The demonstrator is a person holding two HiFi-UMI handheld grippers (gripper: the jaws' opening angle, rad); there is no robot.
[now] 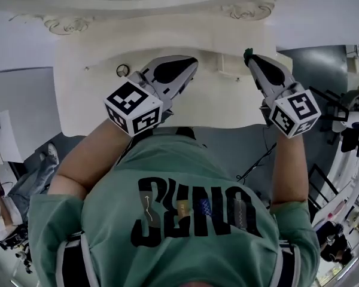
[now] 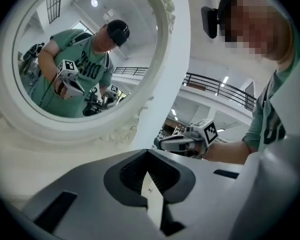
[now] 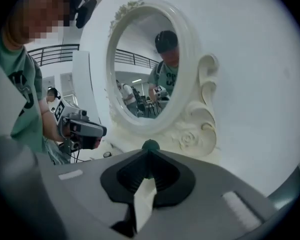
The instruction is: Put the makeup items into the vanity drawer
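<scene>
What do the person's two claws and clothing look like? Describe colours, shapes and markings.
The left claw and right claw match: grey tapered shells with black ribbed pads on the inside. Each carries a white cube printed with black square markers at its rear. The person wears a green short-sleeved T-shirt with black lettering.

The left arm (image 1: pixel 87 154) and the right arm (image 1: pixel 287 166) are bare and both reach forward, a little apart. The left gripper (image 1: pixel 188 64) is closed with nothing in it. The right gripper (image 1: pixel 252 58) pinches a small green thing (image 3: pixel 150 145) at its tips.
</scene>
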